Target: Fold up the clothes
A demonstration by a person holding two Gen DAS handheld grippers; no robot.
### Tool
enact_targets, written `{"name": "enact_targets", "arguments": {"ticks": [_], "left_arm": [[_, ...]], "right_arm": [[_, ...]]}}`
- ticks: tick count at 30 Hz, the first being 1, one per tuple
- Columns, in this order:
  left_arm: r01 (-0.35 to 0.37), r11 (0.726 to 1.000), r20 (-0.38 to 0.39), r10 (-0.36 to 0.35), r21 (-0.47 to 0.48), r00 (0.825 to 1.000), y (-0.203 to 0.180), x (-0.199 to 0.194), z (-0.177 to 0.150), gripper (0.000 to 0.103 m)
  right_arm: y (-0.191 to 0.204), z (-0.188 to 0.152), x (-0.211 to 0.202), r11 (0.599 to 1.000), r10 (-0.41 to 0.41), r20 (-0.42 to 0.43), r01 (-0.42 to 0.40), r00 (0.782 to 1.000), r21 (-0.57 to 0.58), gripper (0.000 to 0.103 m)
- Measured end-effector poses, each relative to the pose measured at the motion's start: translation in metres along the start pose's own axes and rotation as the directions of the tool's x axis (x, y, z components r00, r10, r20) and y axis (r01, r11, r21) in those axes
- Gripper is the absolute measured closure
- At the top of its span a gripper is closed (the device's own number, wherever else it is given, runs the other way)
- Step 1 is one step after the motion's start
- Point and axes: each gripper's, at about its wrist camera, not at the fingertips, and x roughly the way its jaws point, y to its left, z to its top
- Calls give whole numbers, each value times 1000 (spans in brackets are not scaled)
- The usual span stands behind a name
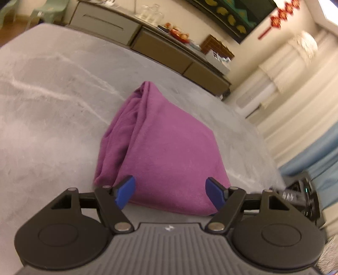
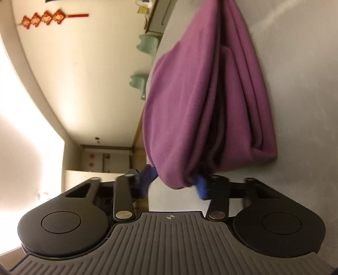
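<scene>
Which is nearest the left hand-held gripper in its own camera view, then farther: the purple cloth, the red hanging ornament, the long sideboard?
From the left hand-held gripper:
1. Purple cloth, on the grey table just ahead.
2. Long sideboard, beyond the table's far edge.
3. Red hanging ornament, on the wall, upper right.

The folded garment (image 1: 160, 148) is plain purple, on a grey table (image 1: 52, 95) veined with pale streaks. Both grippers have blue fingertips (image 1: 125, 191) on black linkages.

Grey desk (image 1: 52, 101) lies bare left of and beyond the folded purple garment (image 1: 164, 152), open for passage. Sideboard (image 1: 169, 50) with clutter blocks the far edge. Curtains (image 1: 295, 110) bound the right.
</scene>
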Motion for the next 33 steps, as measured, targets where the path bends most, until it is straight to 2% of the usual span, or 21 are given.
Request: {"name": "enact_targets", "arguments": {"ticks": [4, 5, 6, 7, 11, 13, 14, 15, 16, 18, 19, 20, 21, 24, 25, 26, 28, 29, 30, 31, 33], "left_arm": [[17, 999, -3, -18, -35, 1000, 5, 0, 2, 28], [15, 999, -2, -15, -30, 1000, 5, 1, 2, 28], [13, 1000, -2, -13, -25, 1000, 4, 1, 1, 28], [12, 1000, -1, -12, -21, 1000, 3, 2, 1, 28], [6, 1000, -6, -6, -24, 1000, 4, 4, -1, 28], [5, 1000, -5, -6, -20, 1000, 3, 3, -1, 28], [6, 1000, -6, -6, -19, 1000, 2, 3, -1, 28], [7, 1000, -6, -7, -17, 1000, 2, 3, -1, 28], [10, 1000, -3, -11, -17, 1000, 2, 2, -1, 28], [14, 1000, 2, -14, -17, 1000, 2, 1, -1, 28], [13, 1000, 4, -13, -16, 1000, 2, 0, -2, 28], [13, 1000, 6, -13, -15, 1000, 2, -1, -2, 27], [5, 1000, -3, -5, -17, 1000, 2, 1, -3, 27], [-50, 999, -51, 49, -4, 997, 2, 17, -8, 29], [-73, 997, -59, 73, 4, 996, 1, 21, -10, 29], [-96, 995, -67, 97, 13, 993, 1, 25, -11, 30], [-107, 994, -15, 107, 26, 994, -2, 16, -10, 30], [-111, 993, 12, 111, 32, 994, -3, 11, -10, 30], [-116, 992, 39, 115, 39, 993, -4, 7, -9, 28], [-121, 992, 66, 118, 45, 991, -5, 2, -9, 27], [-163, 986, 59, 161, 30, 985, -1, 11, -8, 25]], "right_arm": [[9, -5, 2, 995, -69, 6, 70, 998, -69, 70], [6, -7, 2, 997, -63, 2, 63, 998, -46, 66], [2, -9, 1, 999, -44, 0, 44, 999, -10, 51], [-1, -11, 0, 999, -27, -2, 27, 1000, 17, 43], [-4, -17, 4, 999, -9, -7, 9, 1000, 46, 40], [-1, -19, 7, 999, -16, -9, 17, 1000, 37, 43], [3, -18, 9, 999, -38, -4, 38, 999, 11, 55], [8, -18, 10, 997, -74, 8, 74, 997, -27, 74], [17, -17, 9, 990, -112, 26, 113, 993, -84, 79], [47, -18, 2, 944, -185, 95, 204, 978, -259, 88], [68, -24, -4, 886, -214, 155, 259, 964, -385, 88], [88, -34, -8, 792, -235, 226, 321, 945, -518, 88], [101, -41, -11, 723, -251, 263, 361, 932, -590, 89], [88, -33, -6, 681, -355, 244, 428, 903, -594, 89], [78, -30, -3, 675, -388, 229, 445, 893, -588, 89], [70, -28, -2, 686, -397, 214, 444, 892, -577, 88], [63, -25, -8, 742, -353, 190, 398, 916, -539, 85], [62, -26, -13, 764, -332, 184, 378, 925, -523, 75], [62, -27, -17, 775, -314, 184, 364, 931, -516, 70], [61, -30, -17, 776, -303, 193, 359, 933, -518, 68], [62, -29, -7, 768, -304, 195, 361, 932, -529, 67]]}}
